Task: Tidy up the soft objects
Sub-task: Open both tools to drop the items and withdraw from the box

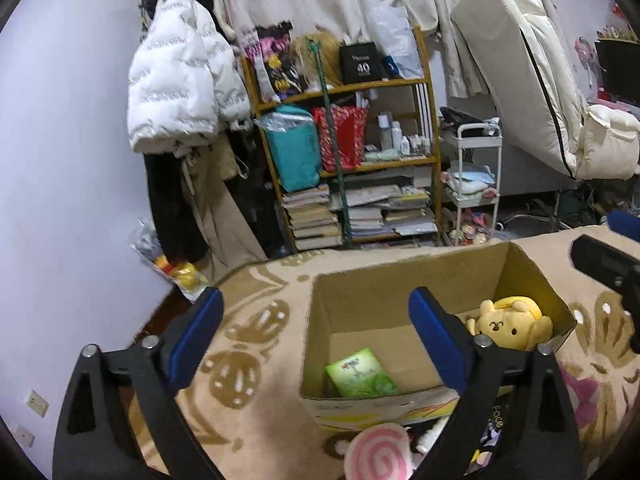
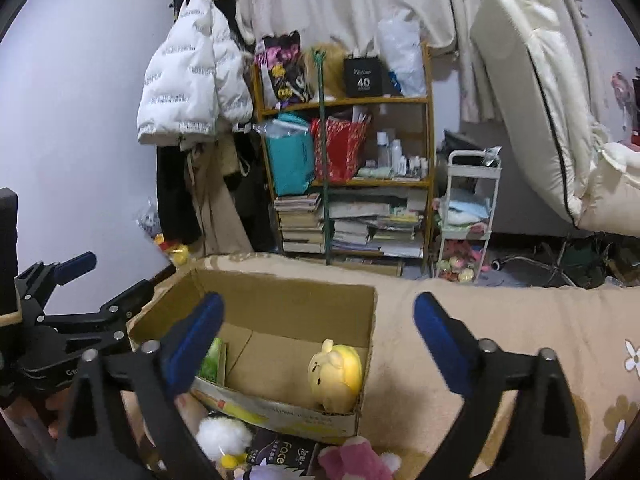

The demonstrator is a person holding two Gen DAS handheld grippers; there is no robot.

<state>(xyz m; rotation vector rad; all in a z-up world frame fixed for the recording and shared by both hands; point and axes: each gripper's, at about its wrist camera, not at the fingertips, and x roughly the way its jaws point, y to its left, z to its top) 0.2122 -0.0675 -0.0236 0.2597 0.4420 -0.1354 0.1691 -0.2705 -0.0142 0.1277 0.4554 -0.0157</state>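
Your left gripper has its blue fingers wide apart, with nothing between them. Your right gripper is the same: fingers spread wide and empty. Both hover above the near edge of an open cardboard box that stands on a beige patterned blanket. Inside the box, a yellow plush toy lies in the right corner, and a green packet leans against the near wall on the left side. In front of the box, closer to you, some soft things wait in a heap: a pink swirl plush, a white fluffy toy and a pink plush, beside a black "face" packet.
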